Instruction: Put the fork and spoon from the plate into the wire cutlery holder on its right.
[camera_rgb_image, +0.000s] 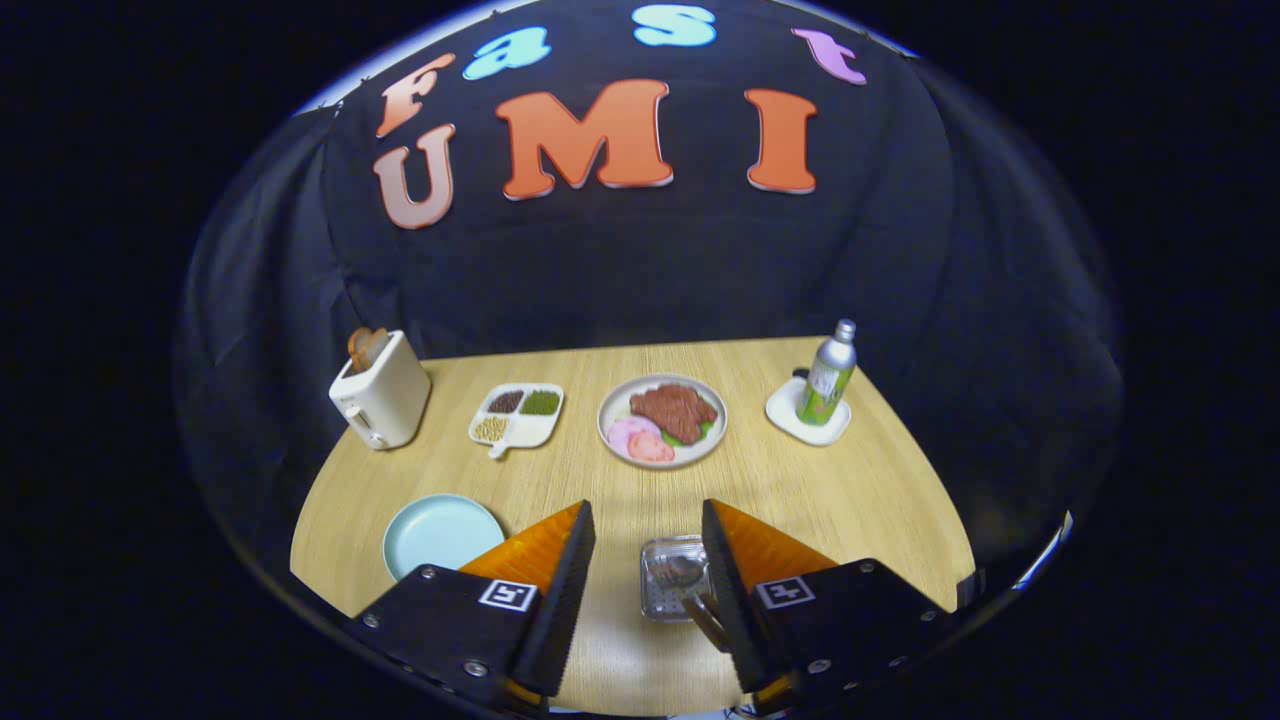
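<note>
your gripper (648, 560) fingers are wide apart, holding nothing. the wire cutlery holder (672, 578) sits between them, a spoon (680, 572) inside it. the light blue plate (443, 535) is left of the holder.

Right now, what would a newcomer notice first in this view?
Probably the open gripper, its fingers spread over the wire cutlery holder, where a spoon already lies between them. Beyond sits a plate of meat; a toaster holding bread stands far left, a bottle far right.
</note>
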